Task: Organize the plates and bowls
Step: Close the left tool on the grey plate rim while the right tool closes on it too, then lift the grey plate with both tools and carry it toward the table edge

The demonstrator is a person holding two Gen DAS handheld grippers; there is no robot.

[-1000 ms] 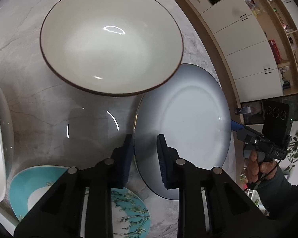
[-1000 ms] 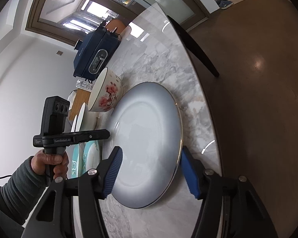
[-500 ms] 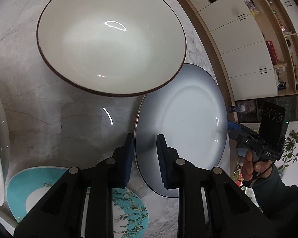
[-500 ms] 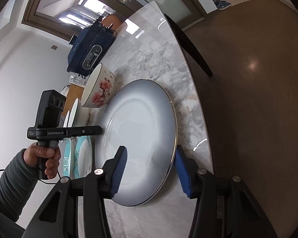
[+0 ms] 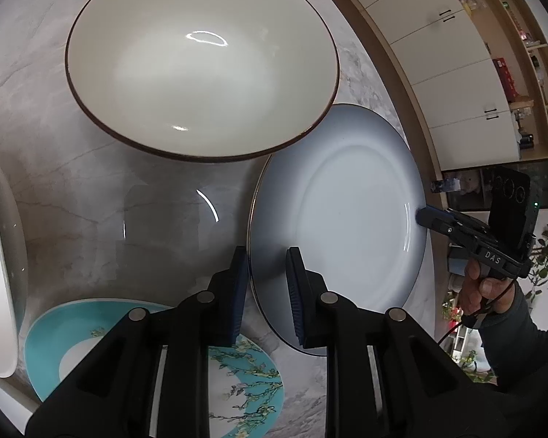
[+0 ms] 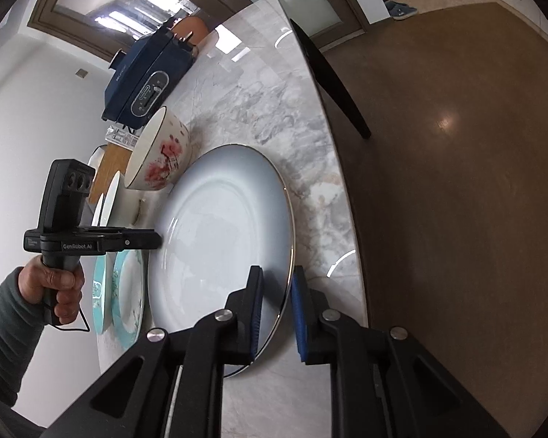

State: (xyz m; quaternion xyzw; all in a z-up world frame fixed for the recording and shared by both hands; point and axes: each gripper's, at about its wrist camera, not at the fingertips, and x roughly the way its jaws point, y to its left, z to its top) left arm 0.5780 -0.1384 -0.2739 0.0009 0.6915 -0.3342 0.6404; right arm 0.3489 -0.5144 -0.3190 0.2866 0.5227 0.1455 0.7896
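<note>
Grasp step: pale blue-grey round plate lay on marble counter, beside cream bowl. Left gripper pinched near rim; right gripper jaws had just closed on opposite rim. Next: level two-handed lift.

Your left hand-held gripper points steeply down, its blue pads nearly together across a plate rim. Your right hand-held gripper has just been closing and now pinches the opposite rim. Each hand grips its handle.
</note>
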